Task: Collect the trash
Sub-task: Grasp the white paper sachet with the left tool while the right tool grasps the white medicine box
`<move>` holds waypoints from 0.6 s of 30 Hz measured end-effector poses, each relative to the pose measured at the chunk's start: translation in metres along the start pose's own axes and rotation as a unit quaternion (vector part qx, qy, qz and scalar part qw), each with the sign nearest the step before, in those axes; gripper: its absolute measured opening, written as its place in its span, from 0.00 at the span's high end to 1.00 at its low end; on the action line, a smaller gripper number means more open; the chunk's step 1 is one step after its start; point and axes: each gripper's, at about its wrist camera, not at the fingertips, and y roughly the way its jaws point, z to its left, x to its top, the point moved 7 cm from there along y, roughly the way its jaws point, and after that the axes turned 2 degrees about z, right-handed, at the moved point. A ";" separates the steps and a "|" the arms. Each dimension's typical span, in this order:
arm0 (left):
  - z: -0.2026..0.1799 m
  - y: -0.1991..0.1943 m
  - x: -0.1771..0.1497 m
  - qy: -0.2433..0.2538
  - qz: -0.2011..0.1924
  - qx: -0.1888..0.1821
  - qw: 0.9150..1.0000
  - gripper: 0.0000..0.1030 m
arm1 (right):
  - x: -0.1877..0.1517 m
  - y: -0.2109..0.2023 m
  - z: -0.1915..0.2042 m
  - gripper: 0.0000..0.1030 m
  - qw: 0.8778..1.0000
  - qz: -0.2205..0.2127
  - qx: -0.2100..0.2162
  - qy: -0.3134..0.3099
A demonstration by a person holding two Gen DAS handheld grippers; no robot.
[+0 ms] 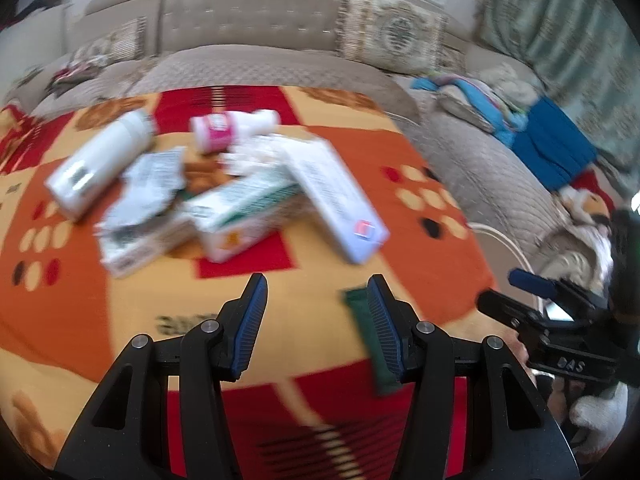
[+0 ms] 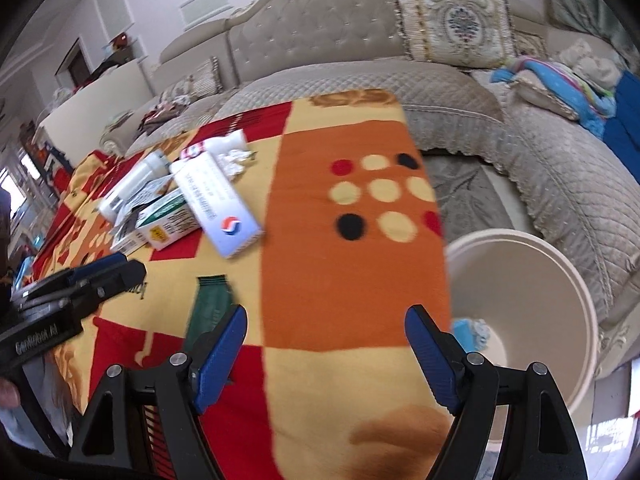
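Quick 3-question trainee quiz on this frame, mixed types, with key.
1. True or false: the left tool is holding a box.
2. Which side of the table is the bin on? A) right tool's side B) left tool's side C) behind the sofa
3. Fill in: the green wrapper lies ____ the pile of boxes than the tools are. (nearer to / farther from)

Key: 1 false, both tools are open and empty, right tool too; 2 A; 3 nearer to.
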 end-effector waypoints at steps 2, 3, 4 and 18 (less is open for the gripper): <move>0.021 -0.001 0.007 -0.017 0.001 0.010 1.000 0.44 | 0.006 0.007 0.013 0.21 1.000 0.005 0.008 -0.011; 0.032 -0.002 0.011 -0.028 0.001 0.013 1.000 0.43 | 0.008 0.010 0.018 0.21 1.000 0.005 0.012 -0.015; 0.040 -0.002 0.014 -0.035 0.000 0.016 0.999 0.43 | 0.011 0.012 0.023 0.21 1.000 0.005 0.016 -0.019; 0.141 0.026 0.063 -0.145 0.013 0.036 0.989 0.35 | 0.064 0.073 0.086 0.18 0.992 0.025 0.059 -0.110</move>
